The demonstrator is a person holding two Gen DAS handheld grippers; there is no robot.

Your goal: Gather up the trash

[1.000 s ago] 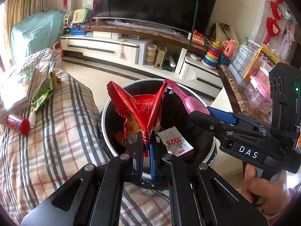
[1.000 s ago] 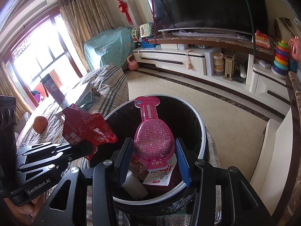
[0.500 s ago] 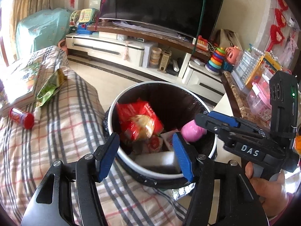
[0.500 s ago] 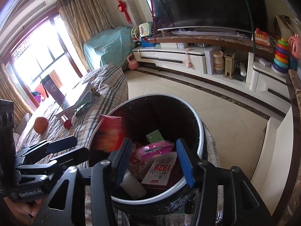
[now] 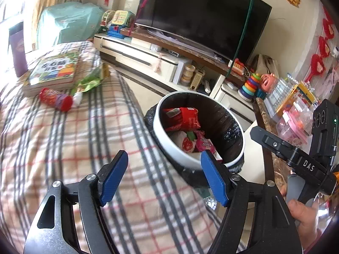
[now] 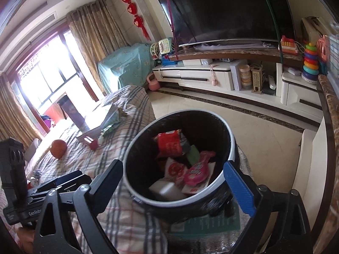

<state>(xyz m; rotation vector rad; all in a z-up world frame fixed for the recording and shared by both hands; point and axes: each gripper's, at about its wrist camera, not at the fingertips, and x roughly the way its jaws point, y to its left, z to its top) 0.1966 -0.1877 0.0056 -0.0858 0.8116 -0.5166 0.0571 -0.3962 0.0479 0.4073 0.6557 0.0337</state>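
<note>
A round trash bin with a white rim and black liner stands beside the plaid-covered sofa; it also shows in the right wrist view. Inside lie a red wrapper, a pink package and other trash. My left gripper is open and empty, over the sofa edge just left of the bin. My right gripper is open and empty above the bin's near rim. A red can and a green wrapper lie on the sofa.
A book lies on the sofa behind the can. An orange ball rests farther along the sofa. A TV cabinet with toys runs along the far wall. A marble-topped counter stands right of the bin.
Both grippers opened: the red wrapper and the pink package dropped into the bin. Both grippers then pulled back, the left one swinging left over the sofa.
</note>
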